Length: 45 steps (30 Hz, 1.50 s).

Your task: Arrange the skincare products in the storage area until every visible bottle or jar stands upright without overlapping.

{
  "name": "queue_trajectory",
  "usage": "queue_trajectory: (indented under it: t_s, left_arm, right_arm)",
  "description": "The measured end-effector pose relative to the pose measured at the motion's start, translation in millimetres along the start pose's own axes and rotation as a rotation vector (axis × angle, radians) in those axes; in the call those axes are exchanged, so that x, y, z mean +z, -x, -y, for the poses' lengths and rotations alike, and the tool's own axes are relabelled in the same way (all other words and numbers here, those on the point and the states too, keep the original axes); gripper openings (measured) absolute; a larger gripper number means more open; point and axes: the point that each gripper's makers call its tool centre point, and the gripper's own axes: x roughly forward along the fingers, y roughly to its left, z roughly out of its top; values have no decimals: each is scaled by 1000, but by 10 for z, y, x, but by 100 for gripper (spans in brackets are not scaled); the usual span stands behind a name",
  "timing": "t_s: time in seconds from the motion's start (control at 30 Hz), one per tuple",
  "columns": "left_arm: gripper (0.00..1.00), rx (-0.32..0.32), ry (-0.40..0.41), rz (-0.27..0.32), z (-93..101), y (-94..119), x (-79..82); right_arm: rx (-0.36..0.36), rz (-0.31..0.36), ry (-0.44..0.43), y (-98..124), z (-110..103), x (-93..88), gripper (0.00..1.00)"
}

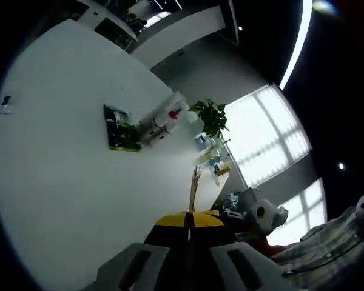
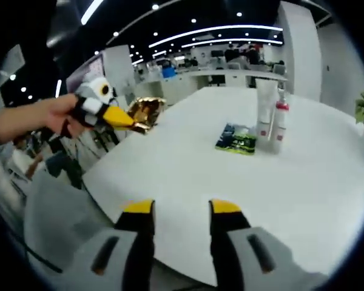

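Skincare bottles (image 1: 162, 123) sit mid-table in left gripper view, right beside a dark green packet (image 1: 120, 128) lying flat on the white table (image 1: 54, 176). This view is rolled, so upright vs tipped is hard to call from here. More small bottles/jars (image 1: 213, 159) cluster further along from the packet, near the table edge by a leafy plant (image 1: 211, 116); too small to id. Left gripper (image 1: 190, 223): yellow-tipped jaws closed together, pinching a thin shiny gold foil item (image 1: 195, 185) that sticks up as a narrow strip.

Right gripper view: two products stand upright just past the packet (image 2: 236, 139) – a white tube (image 2: 266, 115), matte and cylindrical, and a slim white pump bottle (image 2: 280, 120) with a red collar. They're side by side, maybe touching, not overlapping. Packet looks glossy, printed, flat rectangular. Right gripper (image 2: 181, 209): jaws parted w/ a clear gap, nothing held, hovering over the near table edge, well short of the packet. Left of the packet, off the table, a hand (image 2: 30, 119) holds the left gripper (image 2: 106, 113), whose tips clamp the crinkly gold foil (image 2: 147, 113).

Progress, judged: the pair by the packet looks done. The far cluster can't be checked. The foil item is off the table and prob needs placing, if it counts.
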Motion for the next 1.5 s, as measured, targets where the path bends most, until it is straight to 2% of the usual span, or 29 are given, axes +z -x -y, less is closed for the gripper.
queue_trajectory:
  t_s: [0.17, 0.3, 0.57, 0.67, 0.83, 0.9, 1.0, 1.17, 1.23, 1.3, 1.5]
  left_arm:
    - [0, 35, 24, 13, -215, -56, 214]
    - [0, 53, 64, 35, -397, -118, 418]
    - [1, 85, 72, 12, -631, -301, 783]
    - [1, 110, 58, -5, -763, -389, 978]
    - [1, 134, 56, -5, -945, -537, 1303]
    - [1, 136, 62, 0, -1004, -606, 1439]
    - [1, 147, 62, -3, -1093, -680, 1587]
    - [1, 156, 79, -11, -1259, -795, 1738]
    - [1, 170, 84, -22, -1354, -840, 1759]
    - [1, 175, 92, -30, -1432, -885, 1771]
    - [1, 159, 163, -9, -1585, -1028, 1864]
  right_arm:
    - [-19, 15, -10, 26, 41, 33, 31]
    - [-20, 3, 40, 7, 6, 12, 30]
    - [-9, -12, 38, 19, 12, -11, 27]
    - [-14, -36, 40, 21, 41, -56, 23]
    - [-17, -34, 42, 14, 52, -58, 23]
    - [-11, -39, 52, 23, 43, -60, 16]
    - [1, -11, 26, 41, 35, -11, 14]
    - [-17, -8, 12, 27, 80, -11, 14]
    - [-32, -4, 2, -2, 86, -12, 20]
    - [-37, 43, -37, -17, 84, 60, 24]
    - [-45, 12, -44, -20, 123, -2, 22]
